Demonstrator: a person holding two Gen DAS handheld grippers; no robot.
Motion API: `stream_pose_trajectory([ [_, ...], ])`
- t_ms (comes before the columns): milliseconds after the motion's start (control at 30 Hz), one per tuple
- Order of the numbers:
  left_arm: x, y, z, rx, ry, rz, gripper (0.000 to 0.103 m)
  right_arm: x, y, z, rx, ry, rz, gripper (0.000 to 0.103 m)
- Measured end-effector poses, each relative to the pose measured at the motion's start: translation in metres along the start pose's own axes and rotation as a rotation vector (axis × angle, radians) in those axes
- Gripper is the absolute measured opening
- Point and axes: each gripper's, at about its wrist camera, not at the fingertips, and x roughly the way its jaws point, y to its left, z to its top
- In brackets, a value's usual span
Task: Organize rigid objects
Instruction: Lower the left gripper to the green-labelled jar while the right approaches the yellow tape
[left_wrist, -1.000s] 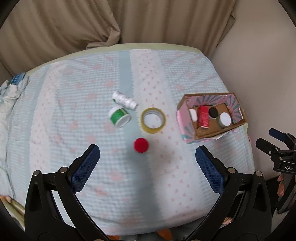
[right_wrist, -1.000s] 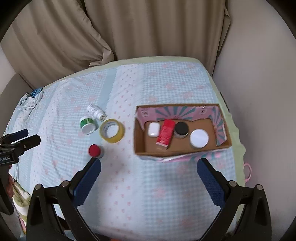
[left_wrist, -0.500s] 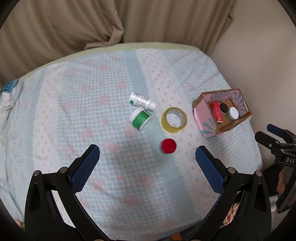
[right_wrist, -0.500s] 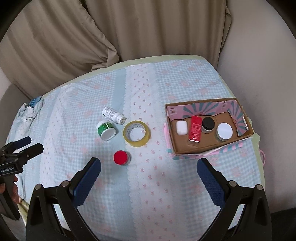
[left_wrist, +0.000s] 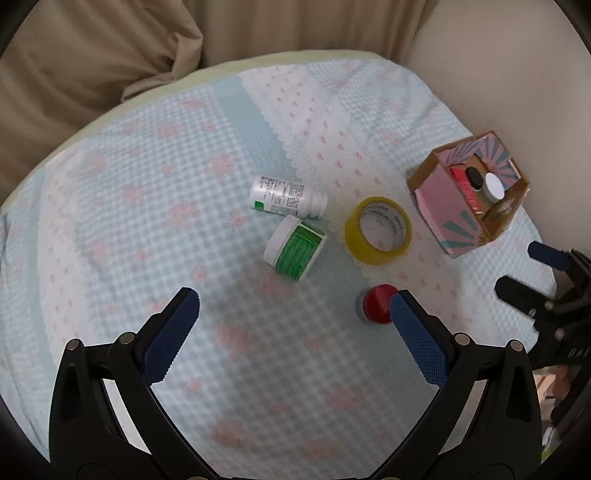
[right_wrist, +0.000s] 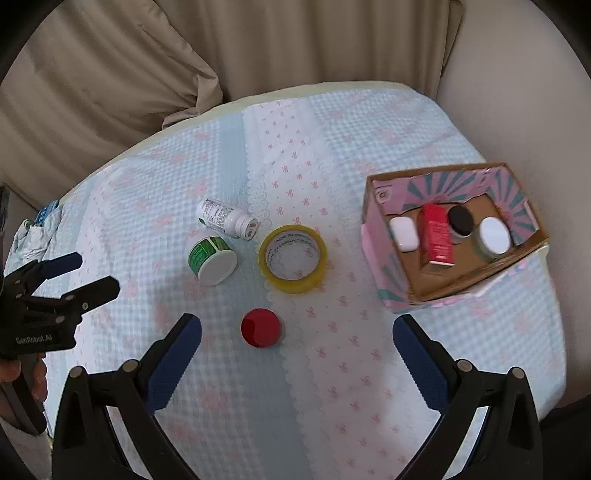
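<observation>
On the checked cloth lie a white pill bottle on its side, a green-labelled jar on its side, a yellow tape roll and a red-capped jar. A pink cardboard box at the right holds a white case, a red carton, a black-lidded jar and a white-lidded jar. My left gripper is open and empty, above the cloth near the green jar. My right gripper is open and empty, near the red-capped jar.
Beige curtains hang behind the table. A beige wall stands at the right, close to the box. A bundle of cloth lies at the table's left edge. Each gripper shows at the side of the other's view.
Both grippers have moved closer to the loose objects, and both views have shifted left, so the box sits farther right. Nothing on the table has moved.
</observation>
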Motion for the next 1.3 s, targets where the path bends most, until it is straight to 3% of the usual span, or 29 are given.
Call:
stream_pose_trajectory([
  [333,0.106,-0.002,0.014,0.146,0.119,0.013,0.098,0.106,0.016,0.001,-0.037,0.082,-0.032,0.103],
  [633,0.169,0.001,0.021,0.171,0.189,-0.025,0.092,0.19,0.005,0.014,0.01,0.15,-0.044,0.103],
  [700,0.18,-0.001,0.025,0.164,0.194,-0.035,0.084,0.203,0.002,0.02,0.004,0.158,-0.052,0.103],
  [833,0.194,-0.002,0.028,0.149,0.21,-0.066,0.079,0.217,0.003,0.03,-0.029,0.171,-0.016,0.103],
  [967,0.199,-0.005,0.027,0.161,0.218,-0.076,0.061,0.222,0.006,0.038,-0.086,0.174,-0.033,0.103],
  [1067,0.2,-0.008,0.025,0.175,0.212,-0.067,0.06,0.222,0.006,0.041,-0.091,0.168,-0.02,0.098],
  [1300,0.198,-0.008,0.026,0.163,0.201,-0.07,0.059,0.223,0.007,0.043,-0.105,0.186,-0.009,0.097],
])
